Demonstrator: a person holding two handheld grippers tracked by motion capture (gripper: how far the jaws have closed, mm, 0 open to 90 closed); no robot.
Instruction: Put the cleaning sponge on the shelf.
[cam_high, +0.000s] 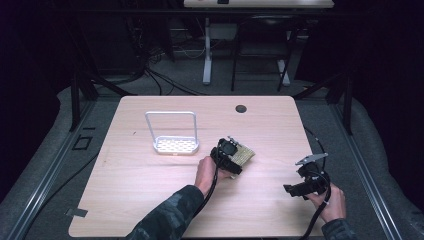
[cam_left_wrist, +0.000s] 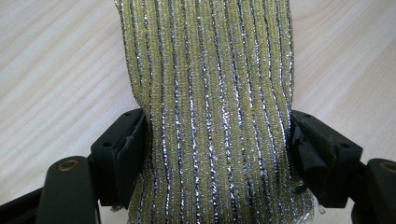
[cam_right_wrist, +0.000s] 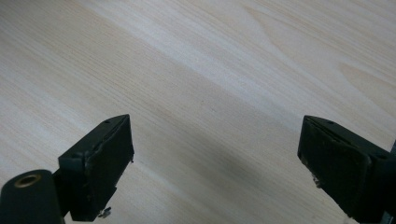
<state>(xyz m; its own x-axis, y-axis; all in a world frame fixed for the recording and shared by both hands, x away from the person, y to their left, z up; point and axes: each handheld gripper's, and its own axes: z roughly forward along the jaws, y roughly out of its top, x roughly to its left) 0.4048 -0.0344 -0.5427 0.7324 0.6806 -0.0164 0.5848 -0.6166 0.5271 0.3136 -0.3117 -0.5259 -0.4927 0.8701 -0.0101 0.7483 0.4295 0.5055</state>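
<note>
Left fingers (cam_left_wrist: 219, 154) clamped on the yellow-green scouring cloth (cam_left_wrist: 210, 93); in the left gripper view one black pad (cam_left_wrist: 123, 154) presses each long edge, and the cloth bulges upward between them (woven, with silver glitter threads running lengthwise); its far end lies on the worktop (cam_left_wrist: 56, 70). In the high view my left fingers (cam_high: 231, 156) sit near the middle of the worktop (cam_high: 150, 190), slightly right of centre, with the scouring cloth (cam_high: 246, 154) showing just beyond them; my left hand (cam_high: 206, 172) comes in from the near edge, camouflage sleeve (cam_high: 167, 217) behind it.

Right fingers (cam_right_wrist: 215, 158) apart, nothing between them; bare pale wood grain below in the right gripper view. In the high view my right fingers (cam_high: 290, 190) point left, close to the near right corner, well apart from the cloth; right hand (cam_high: 334, 201) behind them, cable trailing off the edge.

White wire rack (cam_high: 174, 135) stands upright left of centre, tall handle over a perforated base, apart from the cloth; small dark round hole (cam_high: 241, 108) near the far edge.
</note>
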